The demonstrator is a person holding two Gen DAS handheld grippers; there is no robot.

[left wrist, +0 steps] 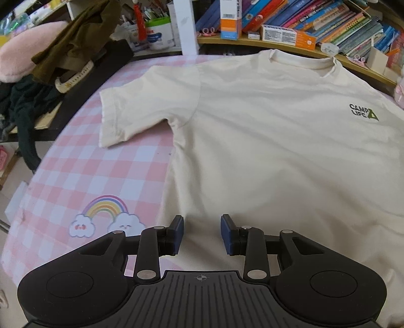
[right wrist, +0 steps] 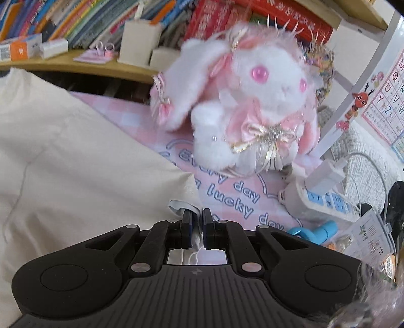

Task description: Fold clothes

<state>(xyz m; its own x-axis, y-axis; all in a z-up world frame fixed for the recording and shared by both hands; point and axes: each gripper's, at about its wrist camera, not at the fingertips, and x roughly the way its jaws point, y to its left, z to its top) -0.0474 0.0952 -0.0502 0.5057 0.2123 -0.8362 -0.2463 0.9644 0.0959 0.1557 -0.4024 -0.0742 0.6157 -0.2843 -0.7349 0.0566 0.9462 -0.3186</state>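
Observation:
A cream T-shirt lies flat, front up, on a pink checked tablecloth. Its collar is at the far side and a green "CAMP LIFE" logo is on the chest. One short sleeve sticks out to the left. My left gripper hovers over the shirt's near left edge, open, with nothing pinched between its blue pads. In the right wrist view my right gripper is shut on a fold of the T-shirt's edge, and cloth shows between the pads.
A white and pink plush rabbit sits on the cloth just beyond my right gripper. A power strip and a blue object lie to its right. Shelves of books line the far side. Dark clothes are piled at the left.

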